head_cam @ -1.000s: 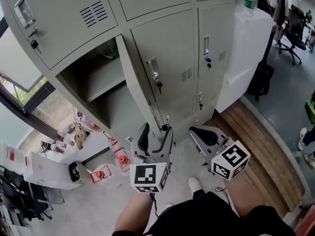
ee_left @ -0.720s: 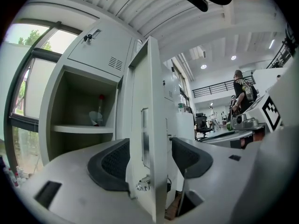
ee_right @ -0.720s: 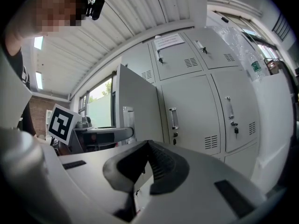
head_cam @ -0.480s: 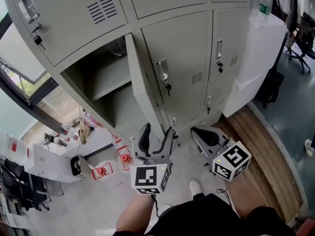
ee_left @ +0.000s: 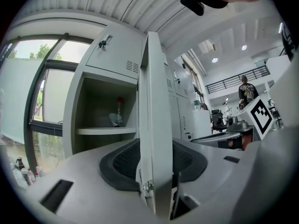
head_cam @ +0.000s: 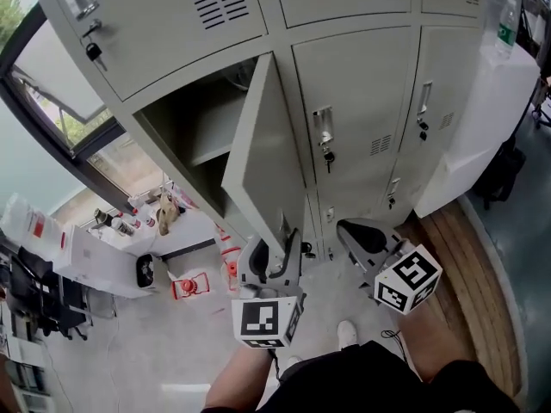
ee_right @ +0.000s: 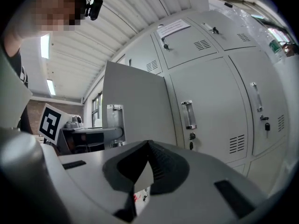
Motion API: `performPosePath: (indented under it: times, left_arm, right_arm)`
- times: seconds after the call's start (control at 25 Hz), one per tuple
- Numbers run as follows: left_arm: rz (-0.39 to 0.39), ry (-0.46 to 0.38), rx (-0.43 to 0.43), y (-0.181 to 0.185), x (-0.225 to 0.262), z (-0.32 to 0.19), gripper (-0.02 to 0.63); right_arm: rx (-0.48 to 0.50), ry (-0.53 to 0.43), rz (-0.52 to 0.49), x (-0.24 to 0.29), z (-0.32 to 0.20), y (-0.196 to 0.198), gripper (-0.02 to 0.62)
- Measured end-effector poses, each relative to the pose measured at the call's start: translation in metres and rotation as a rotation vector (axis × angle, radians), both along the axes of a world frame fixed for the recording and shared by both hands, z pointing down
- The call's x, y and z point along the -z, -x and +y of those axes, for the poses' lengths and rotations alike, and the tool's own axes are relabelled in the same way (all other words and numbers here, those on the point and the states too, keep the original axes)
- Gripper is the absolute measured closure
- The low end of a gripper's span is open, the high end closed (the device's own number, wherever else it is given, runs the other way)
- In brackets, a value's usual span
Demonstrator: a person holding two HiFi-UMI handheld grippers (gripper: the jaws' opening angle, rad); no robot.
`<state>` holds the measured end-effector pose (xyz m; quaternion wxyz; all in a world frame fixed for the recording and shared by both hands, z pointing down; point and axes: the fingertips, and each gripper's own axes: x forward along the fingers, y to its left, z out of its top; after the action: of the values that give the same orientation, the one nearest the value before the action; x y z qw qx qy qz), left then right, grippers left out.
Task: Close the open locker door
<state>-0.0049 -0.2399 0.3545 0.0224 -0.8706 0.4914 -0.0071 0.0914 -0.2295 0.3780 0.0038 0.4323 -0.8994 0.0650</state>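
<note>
A tall bank of grey metal lockers [head_cam: 362,144] fills the head view, seen steeply from above. One compartment [head_cam: 194,132] in the left column stands open, its shelf [head_cam: 211,151] showing inside. The locker door [head_cam: 263,157] stands out from the frame at a wide angle, its free edge pointing toward the person, so the closing looks begun but far from finished: the door must swing the rest of the way until it lies flush with its neighbours. The left gripper [head_cam: 272,252] reaches the door's lower free corner. In the left gripper view its jaws sit one on each side of the door [ee_left: 156,125], pads pressed to both faces, so it appears clamped on the panel (ready to steer it). The right gripper [head_cam: 360,235] hangs just beside the left one, apart from the door. In the right gripper view its jaws [ee_right: 147,160] are pressed together with nothing between them. A small item with a red top [ee_left: 119,112] stands on the shelf; what it is cannot be told.
</note>
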Motion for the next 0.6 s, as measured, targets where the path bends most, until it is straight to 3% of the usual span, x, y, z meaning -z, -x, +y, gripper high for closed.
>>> performPosePath:
  times: [0.24, 0.6]
  left_arm:
    - [-0.016, 0.028, 0.132, 0.032, -0.003, -0.012, 0.471]
    - [-0.009, 0.042, 0.282, 0.060, -0.006, -0.020, 0.474]
  right_arm:
    - [0.091, -0.001, -0.011, 0.001, -0.018, 0.021, 0.541]
    - [0.233, -0.009, -0.018, 0.006, -0.032, 0.044, 0.541]
